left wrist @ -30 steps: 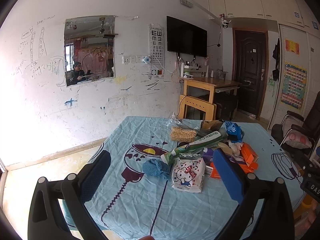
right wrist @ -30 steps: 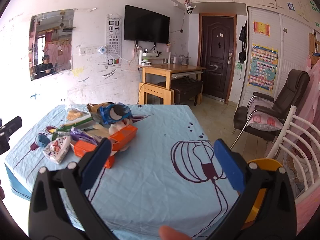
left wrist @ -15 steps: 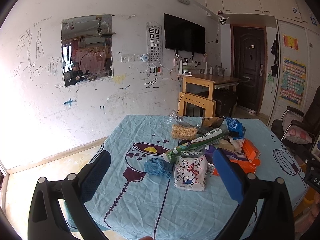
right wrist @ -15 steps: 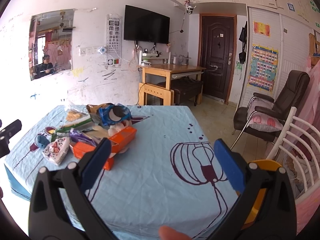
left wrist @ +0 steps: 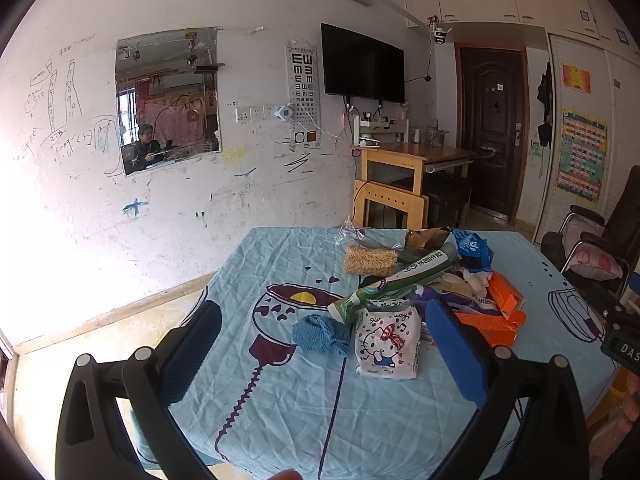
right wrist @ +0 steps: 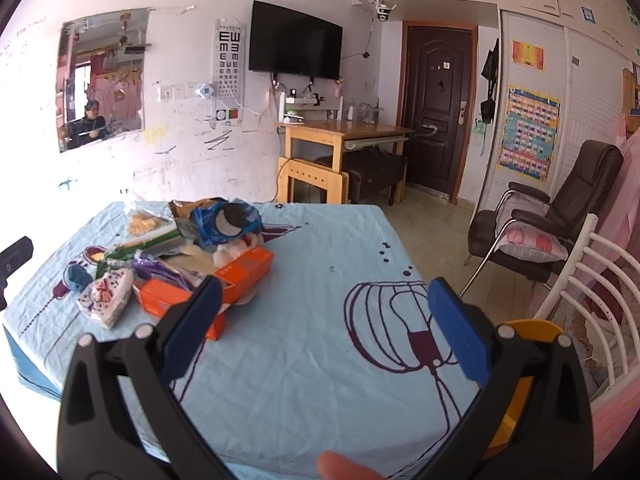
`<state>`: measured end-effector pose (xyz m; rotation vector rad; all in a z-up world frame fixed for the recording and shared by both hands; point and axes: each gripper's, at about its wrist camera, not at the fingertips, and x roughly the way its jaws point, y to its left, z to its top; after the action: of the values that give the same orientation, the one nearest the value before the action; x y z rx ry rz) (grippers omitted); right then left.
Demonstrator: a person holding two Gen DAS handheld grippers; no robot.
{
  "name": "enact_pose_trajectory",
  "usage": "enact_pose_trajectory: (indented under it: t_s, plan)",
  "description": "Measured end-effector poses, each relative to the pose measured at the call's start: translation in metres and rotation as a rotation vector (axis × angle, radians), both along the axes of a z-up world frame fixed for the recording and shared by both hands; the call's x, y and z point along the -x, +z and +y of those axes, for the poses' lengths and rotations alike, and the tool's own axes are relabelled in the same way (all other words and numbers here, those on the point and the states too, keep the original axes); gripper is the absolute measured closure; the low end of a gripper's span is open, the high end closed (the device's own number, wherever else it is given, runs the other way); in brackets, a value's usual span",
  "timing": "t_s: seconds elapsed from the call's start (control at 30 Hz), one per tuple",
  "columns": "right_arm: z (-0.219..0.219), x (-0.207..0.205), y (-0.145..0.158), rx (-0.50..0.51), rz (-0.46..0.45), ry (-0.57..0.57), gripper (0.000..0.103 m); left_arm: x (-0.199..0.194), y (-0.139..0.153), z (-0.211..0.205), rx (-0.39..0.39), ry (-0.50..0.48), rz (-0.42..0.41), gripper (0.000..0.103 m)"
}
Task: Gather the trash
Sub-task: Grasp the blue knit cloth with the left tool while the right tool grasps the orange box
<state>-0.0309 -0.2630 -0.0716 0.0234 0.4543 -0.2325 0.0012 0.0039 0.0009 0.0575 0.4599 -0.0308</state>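
On the table with the wrinkled light blue cloth (left wrist: 280, 408) lies a heap of trash; in the left wrist view the white cartoon-cat packet (left wrist: 387, 343) sits at the near edge of the heap, between the two blue pads of the left gripper (left wrist: 320, 354) and a little ahead of them, not touching; a small knotted blue cloth ball (left wrist: 320, 334) lies just beside the packet on its left; a long green and white tube-shaped wrapper (left wrist: 400, 282) leans across the heap behind them; a clear bag of pale dry noodles (left wrist: 370, 258) lies farther back; the flat orange cardboard boxes (left wrist: 496, 318) lie to the right, partly behind the right pad; the left gripper is held above the near part of the table, its fingers spread wide with nothing between them.

In the right wrist view the heap is off to the left; the orange boxes (right wrist: 240, 272) lie just beyond the left pad of the right gripper (right wrist: 324, 330); a blue cookie packet (right wrist: 226, 224) sits on top at the back; the right gripper hangs over bare cloth with a dark line drawing, fingers wide apart and empty; a fingertip (right wrist: 340, 464) shows at the bottom edge.
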Motion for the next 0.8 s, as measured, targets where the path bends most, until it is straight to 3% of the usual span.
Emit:
enact_pose_trajectory:
  t_s: [0.3, 0.6, 0.8]
  plan:
    - [0.011, -0.022, -0.003, 0.0, 0.028, 0.037, 0.004, -0.017, -0.014, 0.002, 0.019, -0.059, 0.052, 0.006]
    - [0.02, -0.058, -0.013, 0.013, 0.078, 0.057, 0.004, -0.06, -0.041, 0.012, 0.068, -0.048, 0.157, 0.006]
    - [0.022, -0.084, -0.02, -0.007, 0.148, 0.066, 0.004, -0.079, -0.05, 0.012, 0.062, -0.049, 0.172, 0.006]
